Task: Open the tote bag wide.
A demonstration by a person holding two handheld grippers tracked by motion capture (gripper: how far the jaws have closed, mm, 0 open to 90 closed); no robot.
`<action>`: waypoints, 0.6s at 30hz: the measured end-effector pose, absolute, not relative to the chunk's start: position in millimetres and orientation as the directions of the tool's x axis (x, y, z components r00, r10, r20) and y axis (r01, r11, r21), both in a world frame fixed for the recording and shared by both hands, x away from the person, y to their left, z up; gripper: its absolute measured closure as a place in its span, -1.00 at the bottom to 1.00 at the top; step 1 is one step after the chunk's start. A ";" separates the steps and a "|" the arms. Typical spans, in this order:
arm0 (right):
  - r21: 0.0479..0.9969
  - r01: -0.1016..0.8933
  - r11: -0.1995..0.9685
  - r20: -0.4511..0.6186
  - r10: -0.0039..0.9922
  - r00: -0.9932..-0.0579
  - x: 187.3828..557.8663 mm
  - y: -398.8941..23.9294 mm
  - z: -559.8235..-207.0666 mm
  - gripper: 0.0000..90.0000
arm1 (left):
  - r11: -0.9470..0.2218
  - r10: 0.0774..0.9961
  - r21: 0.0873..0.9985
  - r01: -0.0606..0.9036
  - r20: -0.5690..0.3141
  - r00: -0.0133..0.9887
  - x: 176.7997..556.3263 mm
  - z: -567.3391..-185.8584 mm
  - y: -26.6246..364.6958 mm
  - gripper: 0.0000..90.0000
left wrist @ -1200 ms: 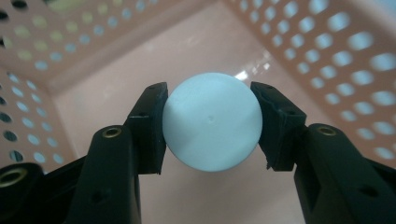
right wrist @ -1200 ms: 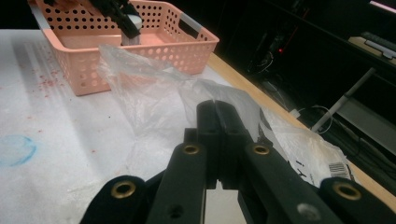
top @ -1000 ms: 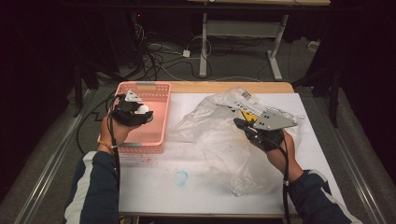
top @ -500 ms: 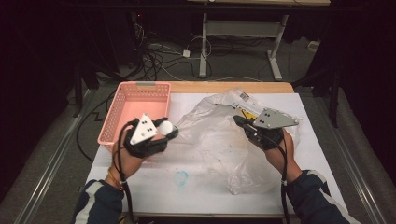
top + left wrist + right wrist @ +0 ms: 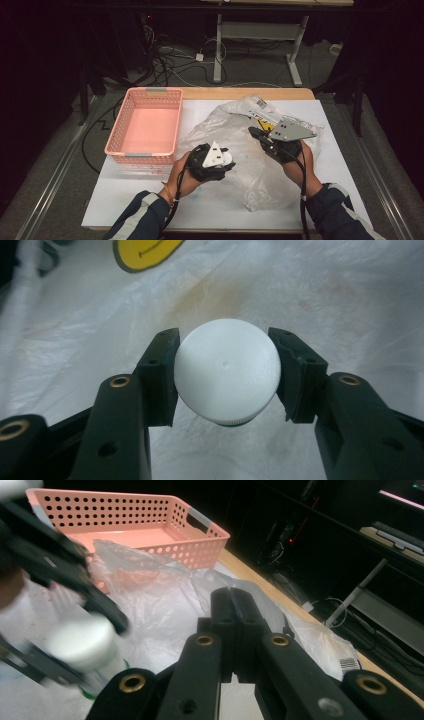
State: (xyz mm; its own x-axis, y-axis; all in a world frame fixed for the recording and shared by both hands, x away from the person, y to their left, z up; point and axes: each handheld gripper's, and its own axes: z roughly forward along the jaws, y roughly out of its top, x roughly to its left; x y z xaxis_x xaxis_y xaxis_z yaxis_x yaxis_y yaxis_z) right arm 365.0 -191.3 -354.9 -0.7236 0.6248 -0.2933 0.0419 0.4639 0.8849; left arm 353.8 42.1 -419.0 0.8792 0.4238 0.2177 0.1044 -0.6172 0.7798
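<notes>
Left gripper view: left gripper [image 5: 226,375] clamps a white cap [image 5: 227,371] over the bag [image 5: 240,145]; right gripper [image 5: 232,607], jaws pressed together, seemingly pinches the bag, likely to keep it open.

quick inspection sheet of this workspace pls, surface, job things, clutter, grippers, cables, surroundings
Surface: white table with a wooden far edge, faintly stained.
Job's things: pink basket at far left, nothing seen in it; clear plastic bag crumpled mid-table; white round cap.
Clutter: nothing seen.
Grippers: left gripper shut on the white round cap, over the bag; right gripper has jaws together, pinching the bag's film.
Cables: one trails from each gripper along the forearm; floor cables lie tangled beyond the table.
Surroundings: dark room, white desk frame behind.
</notes>
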 end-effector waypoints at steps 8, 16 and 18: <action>0.864 0.060 0.499 -0.295 0.601 -0.743 363.0 -188.4 -367.0 1.00 | -0.625 0.446 0.770 0.131 0.214 0.869 377.0 -442.6 20.1 0.06; 0.849 0.073 0.523 -0.296 0.585 -0.755 363.3 -183.9 -375.3 1.00 | -0.604 0.502 0.774 0.189 0.186 0.845 391.5 -453.3 13.6 0.03; 0.847 0.076 0.526 -0.296 0.585 -0.755 363.5 -183.6 -376.3 1.00 | -0.611 0.499 0.769 0.186 0.193 0.845 388.9 -451.1 14.6 -0.09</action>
State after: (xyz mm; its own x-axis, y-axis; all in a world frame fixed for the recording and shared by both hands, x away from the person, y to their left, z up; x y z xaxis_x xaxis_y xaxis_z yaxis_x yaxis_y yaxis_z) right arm 363.5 -183.6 -376.3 -0.7551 0.5852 -0.2955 0.0758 0.5257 0.8473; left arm 388.9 14.6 -451.1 0.8447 0.4993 0.1925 0.1861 -0.6114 0.7692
